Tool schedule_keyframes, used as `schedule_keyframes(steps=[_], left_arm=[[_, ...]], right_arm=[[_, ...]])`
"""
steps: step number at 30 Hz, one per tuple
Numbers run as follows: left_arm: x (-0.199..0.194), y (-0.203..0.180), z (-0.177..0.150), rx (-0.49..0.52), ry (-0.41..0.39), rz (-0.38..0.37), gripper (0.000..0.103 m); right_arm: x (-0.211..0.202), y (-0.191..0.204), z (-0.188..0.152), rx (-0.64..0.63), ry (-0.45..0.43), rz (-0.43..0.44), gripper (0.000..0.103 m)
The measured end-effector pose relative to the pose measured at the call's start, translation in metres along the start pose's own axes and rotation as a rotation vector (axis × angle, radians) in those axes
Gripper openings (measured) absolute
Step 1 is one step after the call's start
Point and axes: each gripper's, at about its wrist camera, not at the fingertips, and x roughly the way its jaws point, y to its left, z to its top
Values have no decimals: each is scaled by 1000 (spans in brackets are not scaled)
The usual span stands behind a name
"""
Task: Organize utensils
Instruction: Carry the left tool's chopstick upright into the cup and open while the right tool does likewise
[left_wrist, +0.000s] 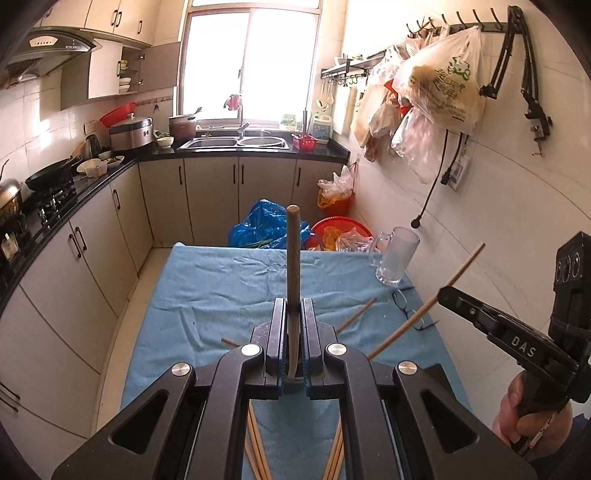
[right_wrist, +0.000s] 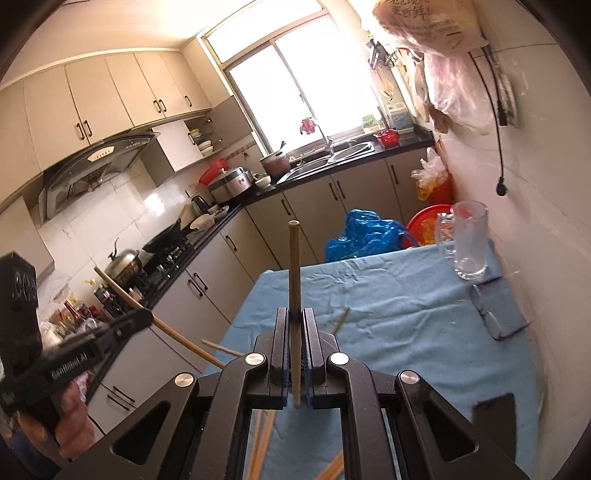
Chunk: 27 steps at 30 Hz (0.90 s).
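The left gripper (left_wrist: 293, 314) is pinching a chopstick (left_wrist: 293, 258) between its two fingers, and the stick points straight up above the blue cloth (left_wrist: 221, 288) on the desk. The right gripper (right_wrist: 294, 317) is pinching another chopstick (right_wrist: 294, 266) the same way, high over the cloth. More chopsticks (left_wrist: 356, 314) lie flat on the cloth under both grippers, some poking out below the black arms. A clear glass mug (left_wrist: 397, 254) stands at the far right corner of the desk, close to the wall. A pair of glasses (left_wrist: 408, 308) lies on the cloth just in front of the mug.
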Motion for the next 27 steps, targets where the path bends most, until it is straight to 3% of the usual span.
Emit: schedule_keyframes(steps=[11,27], left_arm=[[40,16,7,-38,30,7,6],[93,29,-9,-62,127,10,6]], right_arm=[[59,15,19,-40,33,-64,7],[112,10,-8,-75,158,-132,7]])
